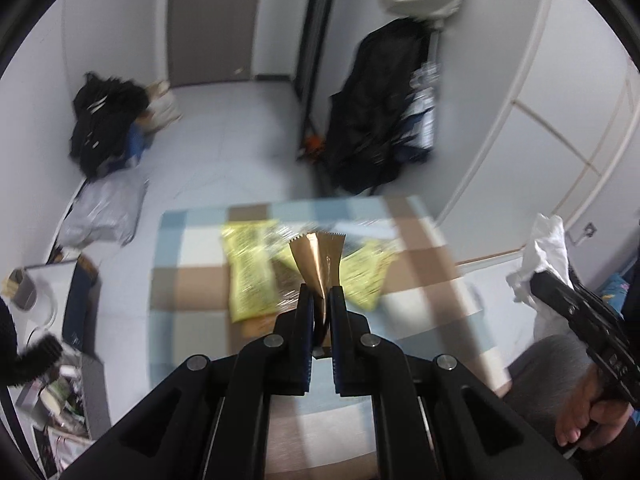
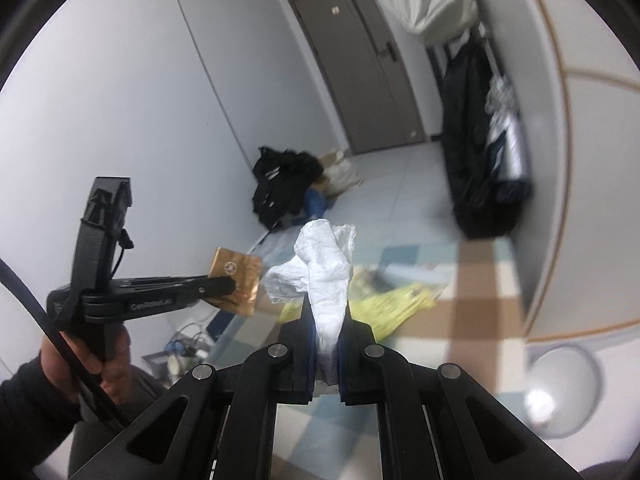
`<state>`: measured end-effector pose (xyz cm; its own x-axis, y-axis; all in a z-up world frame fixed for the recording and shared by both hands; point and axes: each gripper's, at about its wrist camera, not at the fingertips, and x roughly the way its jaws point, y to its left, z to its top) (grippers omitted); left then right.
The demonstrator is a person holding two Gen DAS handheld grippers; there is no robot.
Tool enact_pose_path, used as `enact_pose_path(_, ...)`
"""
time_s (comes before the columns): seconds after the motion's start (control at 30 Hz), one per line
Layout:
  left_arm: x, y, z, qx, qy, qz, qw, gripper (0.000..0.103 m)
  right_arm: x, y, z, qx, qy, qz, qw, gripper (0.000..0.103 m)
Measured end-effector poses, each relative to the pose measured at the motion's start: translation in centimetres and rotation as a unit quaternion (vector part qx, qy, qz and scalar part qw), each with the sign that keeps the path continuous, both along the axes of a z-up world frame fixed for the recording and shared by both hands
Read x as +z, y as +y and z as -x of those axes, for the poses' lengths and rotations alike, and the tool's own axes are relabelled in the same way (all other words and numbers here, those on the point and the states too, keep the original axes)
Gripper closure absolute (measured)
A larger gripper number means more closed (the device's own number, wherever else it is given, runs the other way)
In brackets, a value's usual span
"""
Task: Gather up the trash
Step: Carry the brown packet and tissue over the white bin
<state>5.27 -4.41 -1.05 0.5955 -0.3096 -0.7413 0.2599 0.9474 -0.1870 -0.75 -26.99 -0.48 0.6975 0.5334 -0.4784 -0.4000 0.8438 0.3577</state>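
Checked tabletop [image 1: 192, 280] amid cluttered floor [image 1: 224, 148]

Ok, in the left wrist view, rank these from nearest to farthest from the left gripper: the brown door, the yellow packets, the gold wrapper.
1. gold wrapper, pinched between the left gripper's fingers.
2. yellow packets, just beyond, lying on the checked surface.
3. brown door, far wall, top left.

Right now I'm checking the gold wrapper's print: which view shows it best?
The right wrist view: the gold wrapper shows its flat face with a round emblem, held by the left tool. The left wrist view shows it pinched and creased.
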Motion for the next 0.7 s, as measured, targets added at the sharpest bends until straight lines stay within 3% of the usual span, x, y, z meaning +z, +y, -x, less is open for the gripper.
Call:
enact_pose_path(0.37, 4.3, -9.2, -0.2, -0.108, -0.038, 0.035, 0.9928, 0.099, 6.0, -9.4, 1.0, -0.090, -0.053, 0.017, 0.994, 0.096)
enact_pose_path(0.7, 3.8, -18.4, -1.9, -0.196, -0.017, 0.056, 0.9788, 0.099, 5.8, -17.8, 1.6, -0.169, -0.036, 0.032, 0.984, 0.096)
